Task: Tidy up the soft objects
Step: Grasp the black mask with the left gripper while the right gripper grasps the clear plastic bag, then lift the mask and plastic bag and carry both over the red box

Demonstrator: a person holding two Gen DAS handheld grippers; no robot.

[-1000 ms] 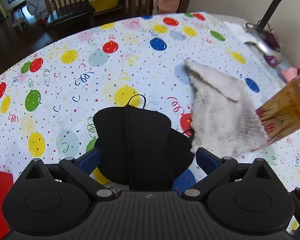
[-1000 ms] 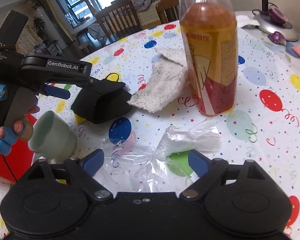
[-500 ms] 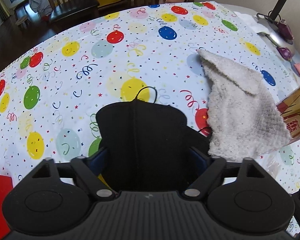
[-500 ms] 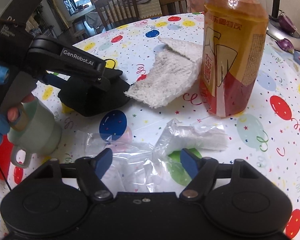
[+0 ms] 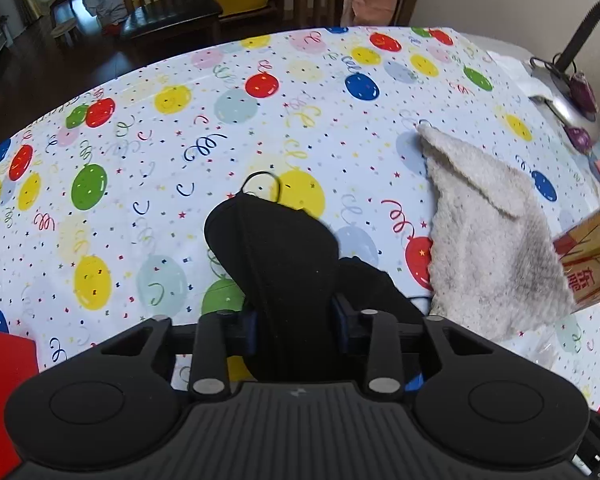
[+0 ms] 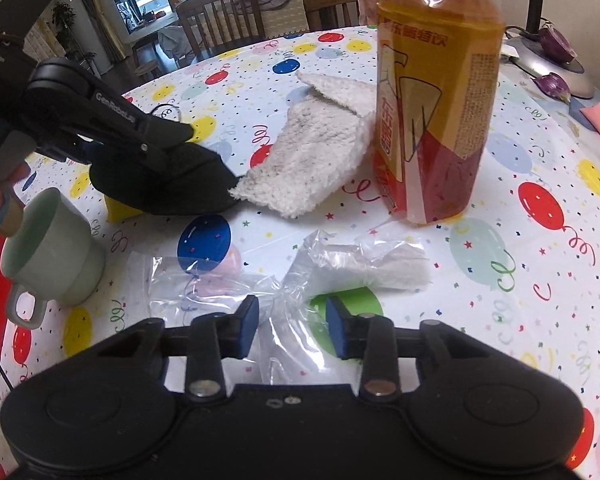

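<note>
The black face mask (image 5: 276, 264) is the soft thing I am working on with my left side. It lies on the balloon-print tablecloth (image 5: 228, 92), bunched, its central seam running straight away from me along the line the fingers point, with an ear loop (image 5: 261, 184) curling off the far end. My left gripper (image 5: 296, 326) straddles its near end; the jaws are closing and the blue pads already pinch the fabric from both sides, so I count it as gripped. The mask's long axis runs away from the gripper, so most of it would hang forward from the grip when I lift.

Just right of the mask lies the white fluffy cloth (image 5: 484, 240), its near corner touching the mask's edge; a straight lift may drag it.

My right gripper (image 6: 292, 330) sits over the clear plastic bag (image 6: 284, 300), jaws closing, the crumpled film between the pads, though I see a gap and no firm pinch yet. Beyond it stands the drink bottle (image 6: 432, 112), close to the bag, and a green mug (image 6: 48, 256) lies tipped on the left.
</note>
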